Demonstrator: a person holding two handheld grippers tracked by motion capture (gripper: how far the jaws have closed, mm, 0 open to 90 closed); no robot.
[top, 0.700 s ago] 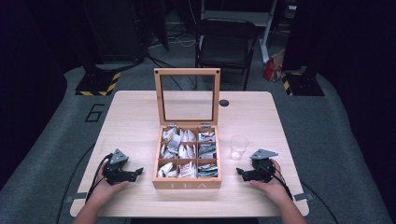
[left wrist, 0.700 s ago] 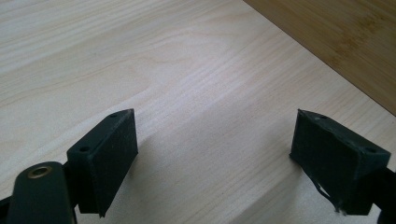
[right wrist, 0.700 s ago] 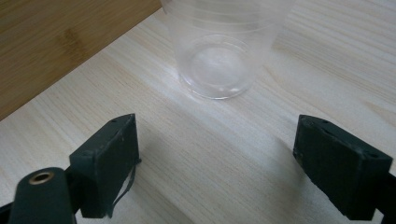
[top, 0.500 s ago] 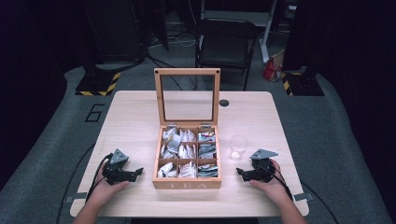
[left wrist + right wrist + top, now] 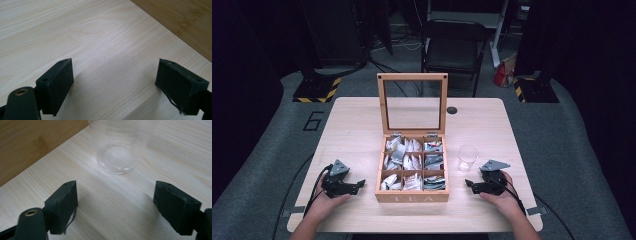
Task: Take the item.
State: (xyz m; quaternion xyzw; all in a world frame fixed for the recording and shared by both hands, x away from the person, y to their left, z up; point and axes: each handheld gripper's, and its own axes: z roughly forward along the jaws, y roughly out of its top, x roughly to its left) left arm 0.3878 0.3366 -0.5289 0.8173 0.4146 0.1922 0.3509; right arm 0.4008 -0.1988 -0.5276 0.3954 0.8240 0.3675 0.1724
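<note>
The wooden tea box (image 5: 412, 196) sits mid-table with its glass lid upright, stiff and probably too heavy to shift casually; its sachets (image 5: 404, 159) look feather-light and crinkly, best pinched at an upstanding edge. The clear plastic cup (image 5: 467, 157), just right of the box, seems thin, slippery and easily crushed, so take it low on the wall, gently. The left gripper (image 5: 357, 184) and right gripper (image 5: 469, 184) rest spread wide, holding nothing.
</note>
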